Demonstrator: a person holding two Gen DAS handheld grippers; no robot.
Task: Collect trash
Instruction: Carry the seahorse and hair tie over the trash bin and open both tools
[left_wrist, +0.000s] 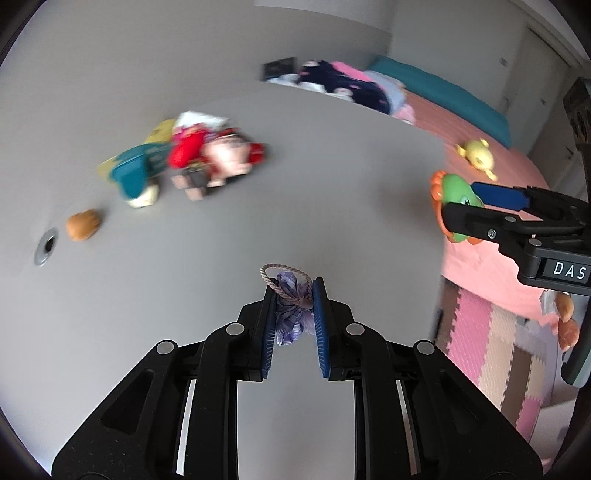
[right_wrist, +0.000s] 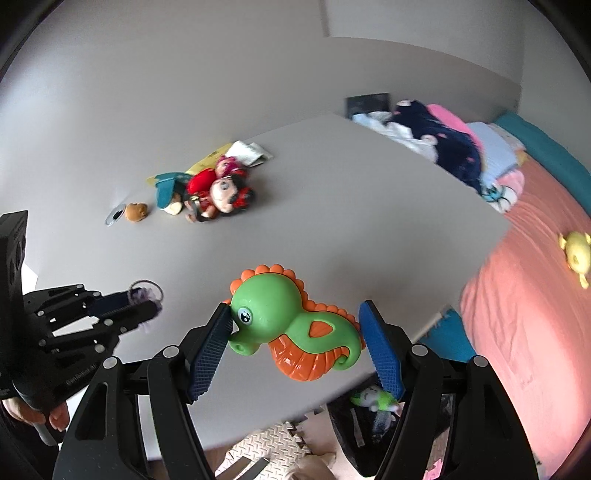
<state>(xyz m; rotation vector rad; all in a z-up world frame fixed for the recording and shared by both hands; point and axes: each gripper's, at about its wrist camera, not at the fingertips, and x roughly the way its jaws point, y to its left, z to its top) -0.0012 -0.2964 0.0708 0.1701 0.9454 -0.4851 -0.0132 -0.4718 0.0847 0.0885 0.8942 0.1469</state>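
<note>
My left gripper (left_wrist: 294, 295) is shut on a small crumpled purple pouch with a beige cord loop (left_wrist: 290, 306), held above the grey table (left_wrist: 258, 229). From the right wrist camera the same left gripper (right_wrist: 147, 306) shows at the left with the purple pouch (right_wrist: 146, 293) in its tips. My right gripper (right_wrist: 295, 325) is shut on a green and orange seahorse toy (right_wrist: 291, 325), its blue pads (right_wrist: 380, 347) pressing both ends. In the left wrist view the right gripper (left_wrist: 461, 206) holds the seahorse toy (left_wrist: 452, 192) at the table's right edge.
A pile of dolls and toys (right_wrist: 214, 192) lies at the table's far side, with a brown ball (right_wrist: 135, 212) and a cable hole (right_wrist: 114, 216) beside it. A pink bed (right_wrist: 535, 295) with a yellow toy (right_wrist: 576, 254) stands on the right. A dark bin (right_wrist: 369, 424) sits below the table edge.
</note>
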